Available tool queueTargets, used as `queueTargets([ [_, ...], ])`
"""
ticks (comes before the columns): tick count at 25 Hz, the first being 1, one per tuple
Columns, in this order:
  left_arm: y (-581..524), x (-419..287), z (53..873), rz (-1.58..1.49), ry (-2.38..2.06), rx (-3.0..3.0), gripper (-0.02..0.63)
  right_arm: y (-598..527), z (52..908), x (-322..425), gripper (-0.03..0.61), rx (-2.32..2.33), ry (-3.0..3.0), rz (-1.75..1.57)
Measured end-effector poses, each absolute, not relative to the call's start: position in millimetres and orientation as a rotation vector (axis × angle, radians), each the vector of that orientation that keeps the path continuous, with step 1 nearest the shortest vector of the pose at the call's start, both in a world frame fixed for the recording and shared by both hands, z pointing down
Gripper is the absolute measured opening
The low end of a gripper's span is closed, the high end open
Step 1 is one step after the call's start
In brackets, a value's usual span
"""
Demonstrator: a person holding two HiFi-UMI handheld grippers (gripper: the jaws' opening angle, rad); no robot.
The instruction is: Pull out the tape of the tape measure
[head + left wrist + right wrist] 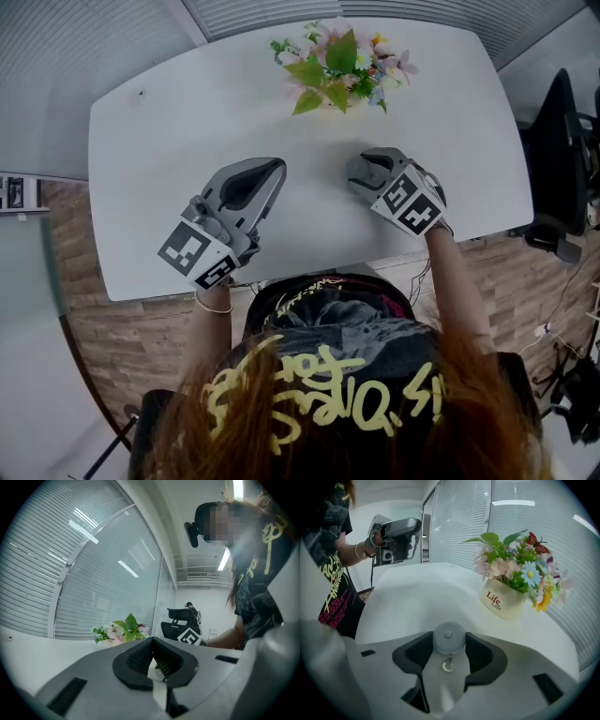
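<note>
Surface: white oval table (169,122) beside slatted glass walls
Right claw (367,169): clenched on a small round grey tape measure (449,637), pads on opposite edges, over the table
Pull ring (447,666): small metal loop hanging from the case; likely the place to pinch
Handling: probably light, smooth-sided, spring-resisted
Left claw (152,641): closed, empty, well apart
Beyond: cream flower pot (501,603)
</note>
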State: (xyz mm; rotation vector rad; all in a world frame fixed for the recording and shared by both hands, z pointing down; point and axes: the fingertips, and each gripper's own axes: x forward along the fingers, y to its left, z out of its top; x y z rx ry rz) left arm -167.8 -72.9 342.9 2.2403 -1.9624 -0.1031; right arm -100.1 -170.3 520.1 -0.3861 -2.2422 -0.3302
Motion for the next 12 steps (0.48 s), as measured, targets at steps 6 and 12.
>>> queueTargets([
  [6,-73.3,-169.1,342.5,-0.109,-1.968,2.234,-0.005,-171.9,524.4,-100.9,0.221,-0.369,-2.236,-0.121],
  [12,-75.5,-168.5,343.9,-0.107,-1.962,2.234,-0.005,-172.1,524.2,-101.1,0.221,-0.358,-2.23,-0.093],
])
